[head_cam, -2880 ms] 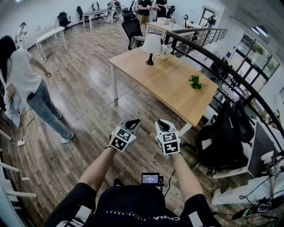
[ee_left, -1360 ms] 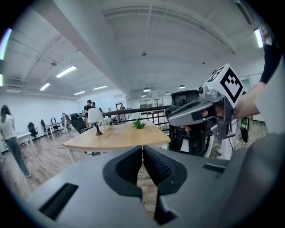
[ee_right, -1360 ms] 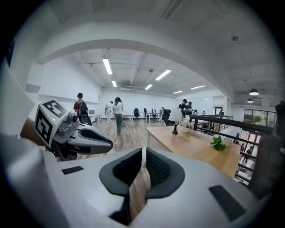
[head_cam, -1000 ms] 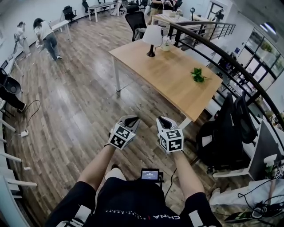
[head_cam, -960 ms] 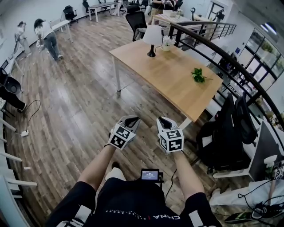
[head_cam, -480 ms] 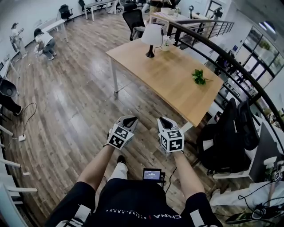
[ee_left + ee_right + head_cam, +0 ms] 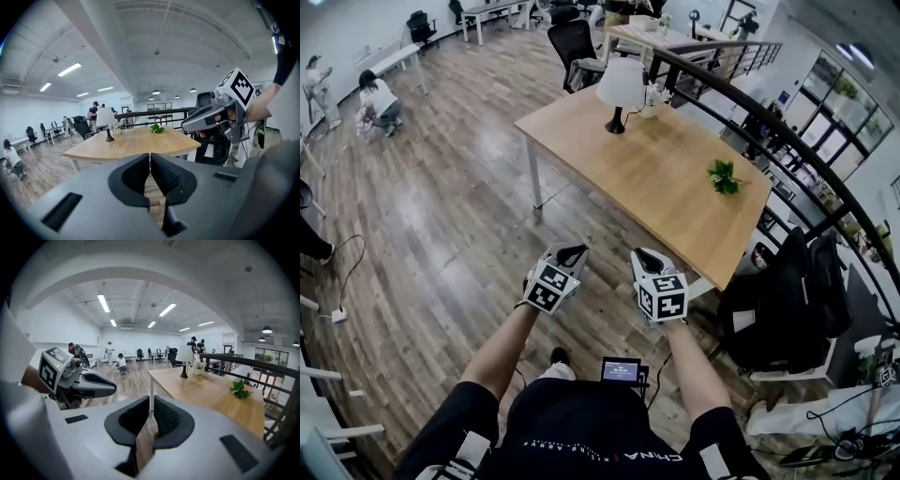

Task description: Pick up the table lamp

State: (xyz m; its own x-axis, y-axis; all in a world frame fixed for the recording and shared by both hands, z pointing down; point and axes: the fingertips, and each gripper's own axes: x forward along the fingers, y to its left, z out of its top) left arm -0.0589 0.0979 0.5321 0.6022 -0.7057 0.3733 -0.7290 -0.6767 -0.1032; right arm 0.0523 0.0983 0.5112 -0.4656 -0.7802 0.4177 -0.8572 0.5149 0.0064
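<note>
At the far corner of the wooden counter (image 7: 656,178), the table lamp (image 7: 620,91) is standing upright on its dark base, its white shade just beside a small pot of flowers and well apart from the green plant (image 7: 724,175) nearer the railing side. The person is carrying both tools out in front, over the plank floor, short of the counter's near end. The left claw (image 7: 570,251) is sitting fully closed with nothing between its jaws. The right claw (image 7: 647,257) is looking pressed together too, also holding nothing; only floor and a counter leg are showing past its tips.

Compared with a moment ago, the counter is filling more of the head view and its near corner is lying closer to the claws, so the person is evidently walking toward it. That means the approach is under way, but the lamp is still well out of reach, and the jaws are going to need opening before any grasp. In the background, the figure (image 7: 375,97) seen walking earlier is now crouching on the floor far off to the left.
</note>
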